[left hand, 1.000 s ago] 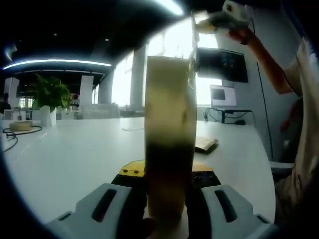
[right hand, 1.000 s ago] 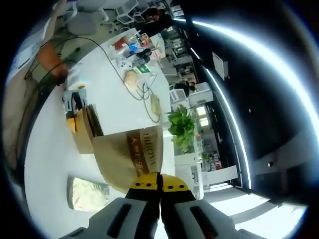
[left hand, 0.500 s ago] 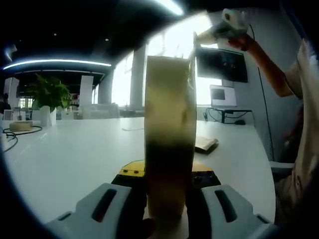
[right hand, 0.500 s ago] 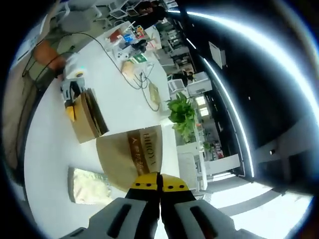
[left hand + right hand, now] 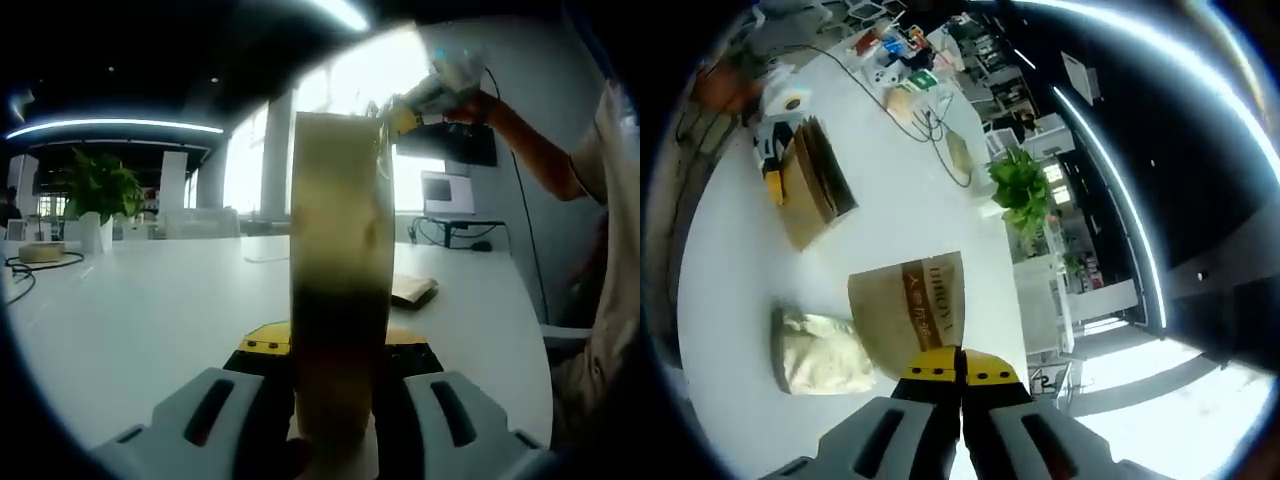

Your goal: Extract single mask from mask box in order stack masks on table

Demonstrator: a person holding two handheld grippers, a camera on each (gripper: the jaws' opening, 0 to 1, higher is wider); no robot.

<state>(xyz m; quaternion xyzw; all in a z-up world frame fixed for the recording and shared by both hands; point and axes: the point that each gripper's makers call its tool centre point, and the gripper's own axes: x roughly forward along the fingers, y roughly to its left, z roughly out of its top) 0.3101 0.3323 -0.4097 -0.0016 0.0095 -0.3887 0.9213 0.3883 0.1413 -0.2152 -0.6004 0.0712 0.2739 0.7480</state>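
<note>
Right gripper (image 5: 960,372) lower, with mask (image 5: 910,310)

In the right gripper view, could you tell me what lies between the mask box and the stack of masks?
In the right gripper view, bare white table lies between the mask box and the stack of masks.

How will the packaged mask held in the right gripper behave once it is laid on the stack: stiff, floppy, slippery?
The packaged mask hangs flat from the right gripper, so probably light and fairly stiff. Its smooth wrapper may slide on the crinkled stack.

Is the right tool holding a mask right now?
Yes, the right tool is shut on a brown packaged mask above the white table.
</note>
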